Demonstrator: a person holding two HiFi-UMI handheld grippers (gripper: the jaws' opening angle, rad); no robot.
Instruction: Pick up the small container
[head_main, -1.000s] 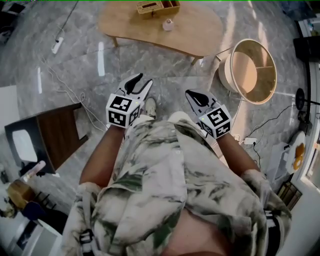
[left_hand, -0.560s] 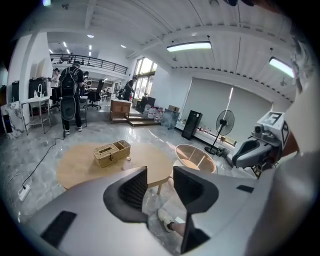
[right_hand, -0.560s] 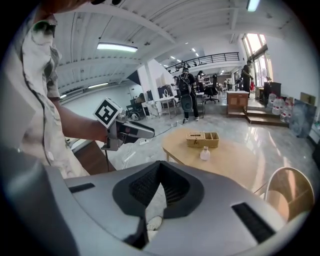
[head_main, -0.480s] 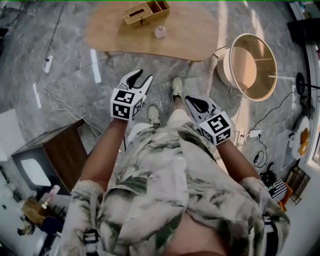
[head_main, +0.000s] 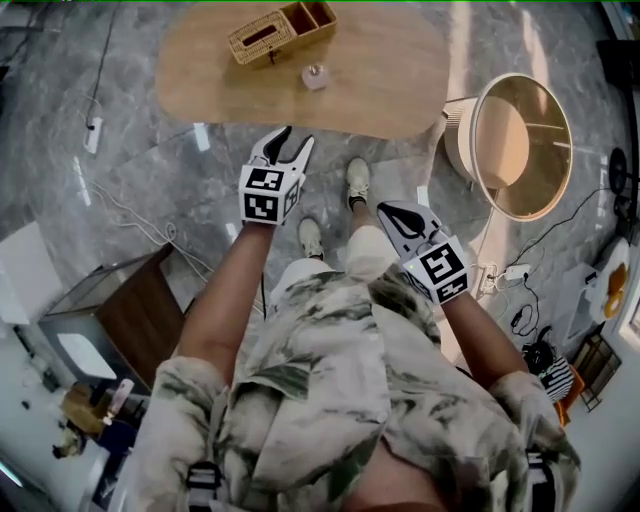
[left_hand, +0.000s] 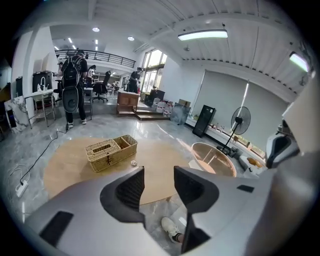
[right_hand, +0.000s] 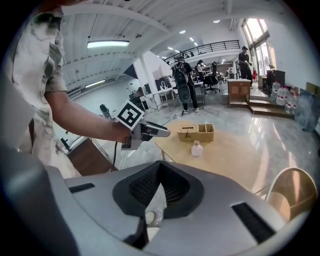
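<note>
The small container (head_main: 314, 76), a pale little bottle, stands on the low wooden table (head_main: 400, 80) just in front of a wicker basket (head_main: 280, 28). My left gripper (head_main: 288, 146) reaches forward over the floor, short of the table's near edge. Its jaws are opening and nothing is between them. In the left gripper view the container (left_hand: 133, 163) shows beyond the left gripper (left_hand: 159, 174), beside the basket (left_hand: 110, 151). My right gripper (head_main: 392, 212) hangs back near my body, shut and empty. The right gripper view shows the bottle (right_hand: 196, 148) far ahead of the closed right gripper (right_hand: 159, 166).
A round white tub with a wooden inside (head_main: 520, 140) stands right of the table. A dark cabinet (head_main: 110, 310) is at my left. Cables and a power strip (head_main: 93, 135) lie on the marble floor. My shoes (head_main: 357, 180) are near the table edge.
I have stepped closer to the table, which now sits lower in the head view. The left gripper has stretched forward toward it. The right gripper has stayed close to my body.
</note>
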